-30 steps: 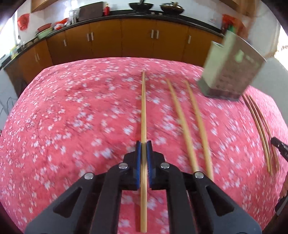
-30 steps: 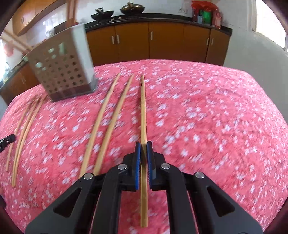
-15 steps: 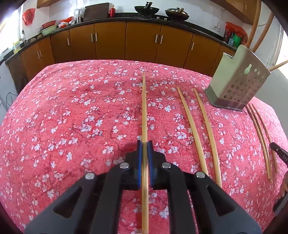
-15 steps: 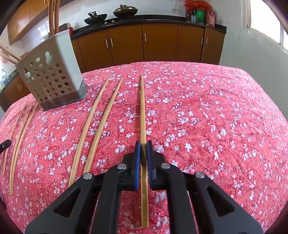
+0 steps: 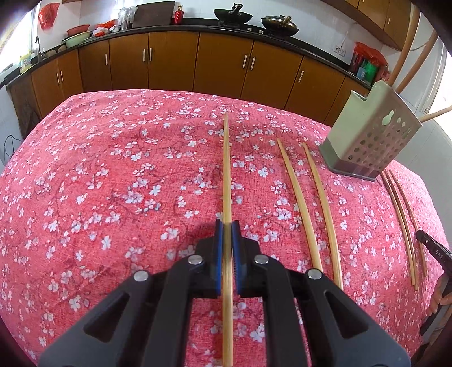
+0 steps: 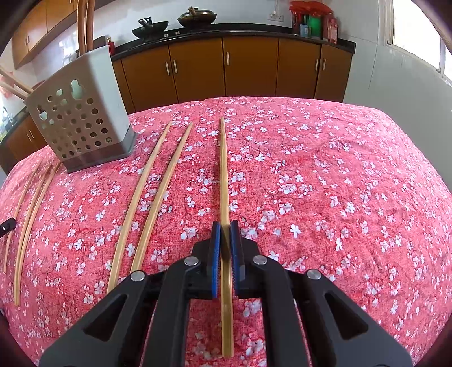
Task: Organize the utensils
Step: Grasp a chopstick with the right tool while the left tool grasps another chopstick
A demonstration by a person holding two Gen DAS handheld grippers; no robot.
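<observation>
Both grippers have steadied: my left gripper (image 5: 227,225) is clenched on one chopstick (image 5: 226,175) and my right gripper (image 6: 225,225) on another chopstick (image 6: 224,175), after a blurred swing a second ago. With the view now sharp, the utensil holder (image 6: 82,113) stands ahead between the grippers on the tabletop (image 6: 339,183), two chopstick pairs lying beside it, so I judge both sticks ready to carry there.

Red floral tablecloth (image 5: 118,180), brown kitchen cabinets (image 5: 172,60), two woks (image 5: 233,13) on the black counter (image 6: 254,28)
</observation>
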